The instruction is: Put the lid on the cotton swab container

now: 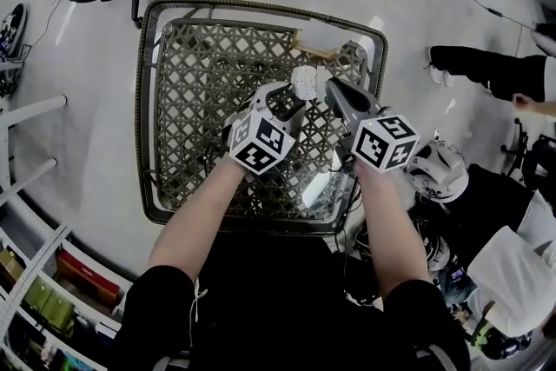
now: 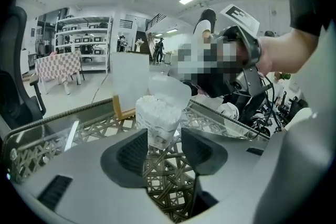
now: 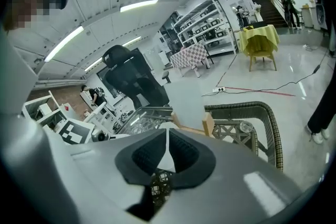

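Right gripper view: between the closed jaws of the right gripper (image 3: 167, 140), only a pale edge of the lid (image 3: 167, 152) showed. Left gripper view: a pad of the left gripper (image 2: 163, 150) covered a lower corner of the cotton swab container (image 2: 159, 120); beyond the jaws, a mosaic patch blurred the right gripper's hold on the lid. Head view: a person (image 1: 491, 69) right of the right gripper was cut off at the edge

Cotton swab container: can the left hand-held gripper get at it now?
Probably yes. The cotton swab container stands just ahead of the left hand-held gripper, whose jaws are apart, with nothing between; the lid tilts over its top.
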A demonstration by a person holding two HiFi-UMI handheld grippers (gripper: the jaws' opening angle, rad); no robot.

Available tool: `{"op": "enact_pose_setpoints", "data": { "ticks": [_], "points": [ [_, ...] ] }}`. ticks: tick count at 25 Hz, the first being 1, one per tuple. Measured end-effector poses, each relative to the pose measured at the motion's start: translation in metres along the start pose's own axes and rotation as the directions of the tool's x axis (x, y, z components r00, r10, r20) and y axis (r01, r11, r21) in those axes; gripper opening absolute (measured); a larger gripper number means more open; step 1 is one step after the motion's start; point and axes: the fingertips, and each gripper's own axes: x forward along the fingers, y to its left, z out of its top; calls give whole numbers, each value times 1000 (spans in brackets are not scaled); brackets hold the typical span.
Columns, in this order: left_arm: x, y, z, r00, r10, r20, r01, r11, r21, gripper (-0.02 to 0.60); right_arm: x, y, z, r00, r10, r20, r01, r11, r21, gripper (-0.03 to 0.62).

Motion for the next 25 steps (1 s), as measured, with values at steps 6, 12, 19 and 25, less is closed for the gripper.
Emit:
{"op": "enact_pose_setpoints", "data": {
  "ticks": [6,12,19,25],
  "points": [
    [8,-5,-6,999,-37,4,37,999,-16,199,12,9,-6,999,4,-50,-8,996,-93,28],
    [3,-12,-5,998,-58,6,58,998,-38,199,18,18,-17,994,-15,-106,5,995,-101,28],
    [-14,-3,-6,999,-38,21,39,997,-70,198,28,17,-24,978,-100,-183,68,982,-177,28],
    [-35,-1,-13,999,-27,26,30,993,-112,198,31,16,-29,966,-168,-194,117,961,-249,26]
  ]
}}
